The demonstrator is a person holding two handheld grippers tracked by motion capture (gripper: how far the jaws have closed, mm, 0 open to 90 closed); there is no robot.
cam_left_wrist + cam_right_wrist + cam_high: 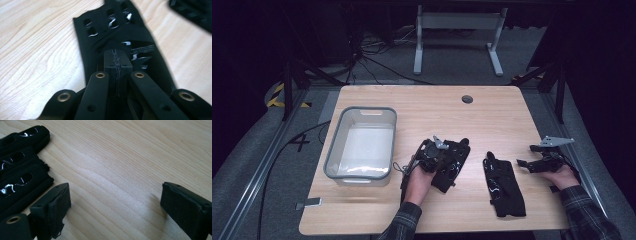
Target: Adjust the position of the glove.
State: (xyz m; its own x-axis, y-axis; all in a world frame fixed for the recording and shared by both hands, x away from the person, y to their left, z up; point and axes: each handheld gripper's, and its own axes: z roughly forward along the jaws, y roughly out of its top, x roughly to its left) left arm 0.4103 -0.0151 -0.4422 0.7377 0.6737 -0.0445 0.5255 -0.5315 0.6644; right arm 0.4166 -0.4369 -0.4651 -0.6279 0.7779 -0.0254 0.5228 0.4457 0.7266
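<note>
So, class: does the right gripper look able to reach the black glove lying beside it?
Probably yes: the right gripper stands open, and bare table lies between it and the glove.

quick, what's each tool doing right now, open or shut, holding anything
Left tool: shut, pinching the black glove that lies on the table.
Right tool: open, holding nothing, over bare table beside the other black glove.

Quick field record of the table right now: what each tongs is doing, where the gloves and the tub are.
left tongs: shut on black fabric glove with silver markings, mid table
right tongs: open, nothing between the jaws, over bare wood
second black glove: flat on the light wooden table, between the two hands
grey plastic tub: left side of the table, appears empty
</note>
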